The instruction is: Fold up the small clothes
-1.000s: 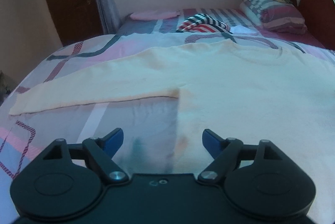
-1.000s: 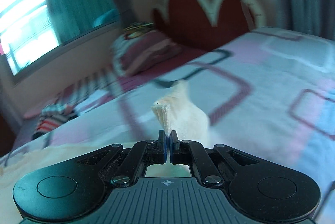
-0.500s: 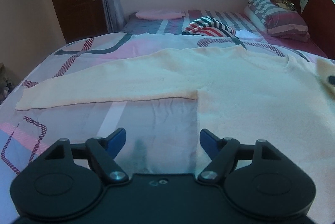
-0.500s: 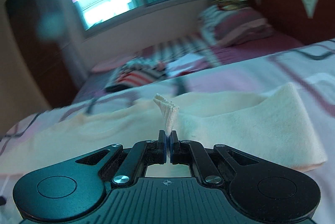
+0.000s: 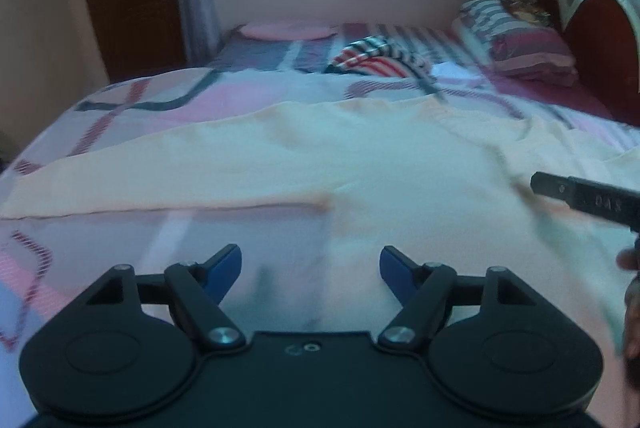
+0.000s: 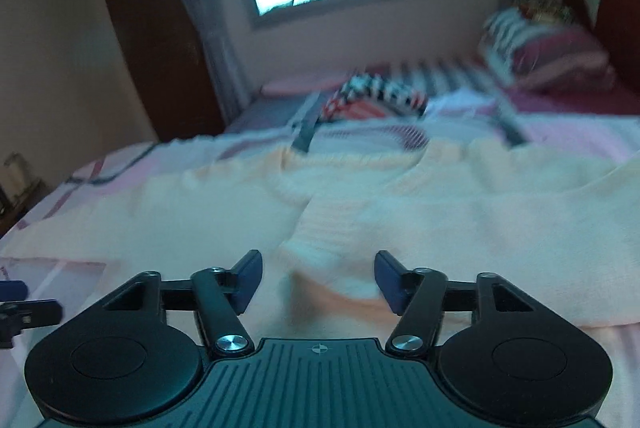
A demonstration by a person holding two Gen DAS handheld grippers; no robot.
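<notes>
A cream long-sleeved sweater lies spread on the bed, one sleeve stretched out to the left. Its other sleeve is folded across the body, the ribbed cuff lying just beyond my right gripper. That gripper's jaws are opening, and the cuff lies loose on the sweater with no pad pressing it. My left gripper hovers open over the sweater's lower left edge with only cloth below it. A finger of the right gripper pokes in at the right edge of the left wrist view.
The bed wears a pink and grey patterned cover. A striped garment lies behind the sweater, pillows by the red headboard. A person's fingers show at the right edge. Window and dark door stand behind.
My right gripper carried the sleeve cuff from the right side across the sweater, then opened and let it drop. The left gripper barely shifted, its jaws a little narrower.
</notes>
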